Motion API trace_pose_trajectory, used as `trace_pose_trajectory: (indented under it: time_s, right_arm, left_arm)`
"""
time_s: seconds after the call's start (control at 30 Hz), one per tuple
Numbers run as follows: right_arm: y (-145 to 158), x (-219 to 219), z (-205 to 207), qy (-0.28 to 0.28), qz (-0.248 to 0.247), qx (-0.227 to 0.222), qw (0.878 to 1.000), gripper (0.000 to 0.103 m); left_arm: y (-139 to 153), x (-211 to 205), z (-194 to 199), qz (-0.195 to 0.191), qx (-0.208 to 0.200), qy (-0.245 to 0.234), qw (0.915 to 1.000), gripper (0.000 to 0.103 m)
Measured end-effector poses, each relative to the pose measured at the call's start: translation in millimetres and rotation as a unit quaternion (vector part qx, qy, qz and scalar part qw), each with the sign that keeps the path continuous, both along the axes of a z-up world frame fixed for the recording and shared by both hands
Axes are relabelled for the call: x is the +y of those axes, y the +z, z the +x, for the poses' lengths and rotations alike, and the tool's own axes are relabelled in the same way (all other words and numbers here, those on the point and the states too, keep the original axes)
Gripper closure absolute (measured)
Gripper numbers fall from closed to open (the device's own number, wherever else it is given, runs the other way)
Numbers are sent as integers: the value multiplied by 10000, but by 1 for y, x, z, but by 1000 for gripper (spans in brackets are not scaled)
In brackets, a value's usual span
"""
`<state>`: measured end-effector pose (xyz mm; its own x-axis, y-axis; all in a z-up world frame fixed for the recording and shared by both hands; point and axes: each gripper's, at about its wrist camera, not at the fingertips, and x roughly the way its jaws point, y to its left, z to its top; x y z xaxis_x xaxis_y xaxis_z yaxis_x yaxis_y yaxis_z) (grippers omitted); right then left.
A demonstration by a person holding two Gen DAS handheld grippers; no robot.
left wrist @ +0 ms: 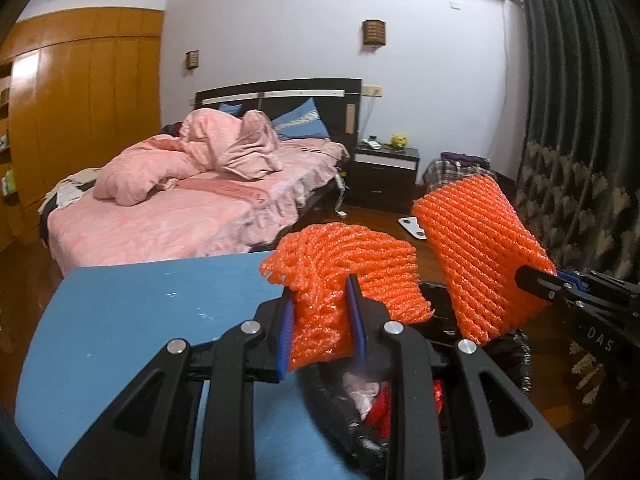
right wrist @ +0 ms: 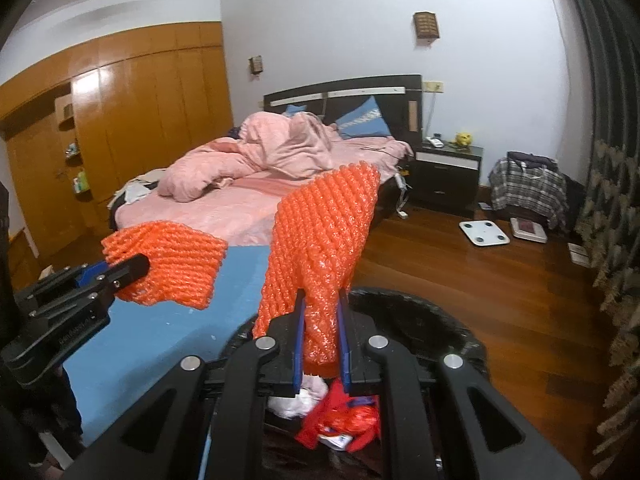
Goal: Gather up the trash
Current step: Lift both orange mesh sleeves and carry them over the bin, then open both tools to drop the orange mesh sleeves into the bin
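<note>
My left gripper (left wrist: 320, 292) is shut on an orange foam net sleeve (left wrist: 352, 268) and holds it over the edge of a black-lined trash bin (left wrist: 340, 408). My right gripper (right wrist: 322, 292) is shut on a second orange foam net sleeve (right wrist: 324, 232), held upright above the same bin (right wrist: 420, 316). The right gripper and its sleeve (left wrist: 480, 256) also show at the right of the left wrist view; the left gripper and its sleeve (right wrist: 172, 264) show at the left of the right wrist view. The bin holds red and white wrappers (right wrist: 340, 420).
A blue table top (left wrist: 140, 320) lies left of the bin. A bed with pink bedding (right wrist: 248, 192) is beyond it. A nightstand (right wrist: 448, 176), a white scale (right wrist: 484, 232) on the wooden floor and a dark curtain (left wrist: 580, 120) are to the right.
</note>
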<state>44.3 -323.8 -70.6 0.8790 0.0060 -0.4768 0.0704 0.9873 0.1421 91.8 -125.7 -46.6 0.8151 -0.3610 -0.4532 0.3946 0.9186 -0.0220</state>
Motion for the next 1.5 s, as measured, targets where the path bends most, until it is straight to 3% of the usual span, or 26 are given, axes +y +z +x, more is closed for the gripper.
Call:
trace_pose_trajectory:
  time_s: [0.4, 1.0, 1.1, 1.2, 1.23, 1.3, 1.4, 1.47, 1.5]
  right_arm:
    - [-14, -37, -2, -320, -22, 173, 9993, 89]
    - [-66, -68, 21, -501, 34, 767, 9958, 89]
    - [-75, -71, 25, -499, 40, 856, 9951, 89]
    - [-81, -73, 27, -517, 22, 920, 9944, 84]
    - [-82, -75, 27, -524, 30, 935, 9942, 83]
    - [-83, -76, 27, -543, 30, 954, 9939, 73]
    - [-83, -78, 26, -592, 30, 948, 9937, 59]
    - [-81, -78, 23, -646, 16, 923, 9936, 34]
    - [-80, -77, 22, -656, 15, 888, 9939, 31]
  left_arm:
    - [-22, -47, 14, 15, 176, -475, 9987, 79]
    - [-72, -82, 53, 170, 708, -683, 9950, 77]
    - [-83, -87, 60, 170, 828, -767, 9935, 71]
    - [-87, -85, 64, 77, 915, -847, 9922, 58]
    - [-88, -84, 64, 60, 936, -875, 9917, 50]
    - [-89, -81, 64, 10, 938, -897, 9915, 39]
    - [-88, -76, 64, -27, 949, -874, 9916, 34]
    - [-86, -69, 65, -33, 917, -799, 9926, 29]
    - [-83, -65, 66, -38, 904, -734, 9932, 26]
